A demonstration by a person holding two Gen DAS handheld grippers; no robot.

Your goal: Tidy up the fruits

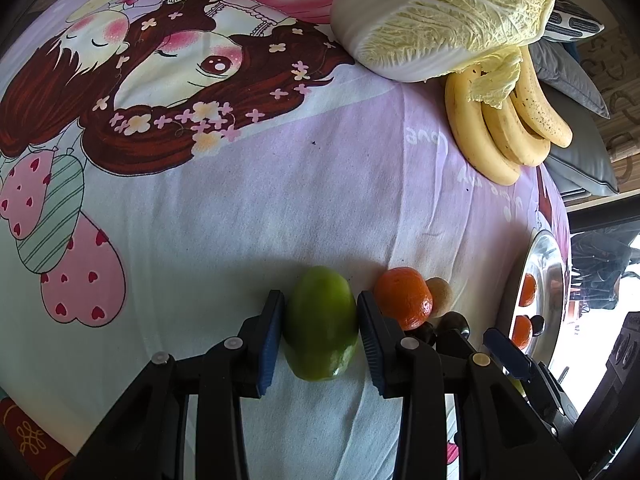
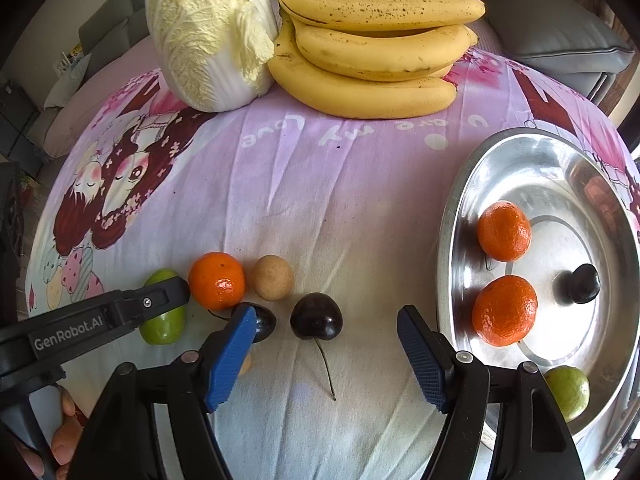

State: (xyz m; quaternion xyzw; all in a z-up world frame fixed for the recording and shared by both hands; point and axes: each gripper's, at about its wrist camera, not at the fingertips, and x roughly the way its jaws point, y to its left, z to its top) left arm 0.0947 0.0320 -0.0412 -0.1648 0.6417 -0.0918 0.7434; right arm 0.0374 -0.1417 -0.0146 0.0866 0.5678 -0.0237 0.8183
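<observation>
My left gripper (image 1: 320, 320) is shut on a green fruit (image 1: 320, 324) that rests on the cloth, with both blue pads pressing its sides. Just right of it lie a tangerine (image 1: 404, 296) and a tan round fruit (image 1: 440, 294). In the right wrist view my right gripper (image 2: 326, 322) stands open above a dark cherry (image 2: 316, 316) with a long stem; neither pad touches it. A second cherry (image 2: 262, 322) is partly hidden behind the left pad. The steel plate (image 2: 460, 216) at right holds two tangerines (image 2: 505, 230), a cherry (image 2: 582, 283) and a green fruit (image 2: 568, 386).
A bunch of bananas (image 2: 376, 64) and a napa cabbage (image 2: 208, 36) lie at the far side of the cartoon-print cloth. Grey cushions sit behind them. A person's hand (image 2: 64, 432) holds the left gripper at the lower left.
</observation>
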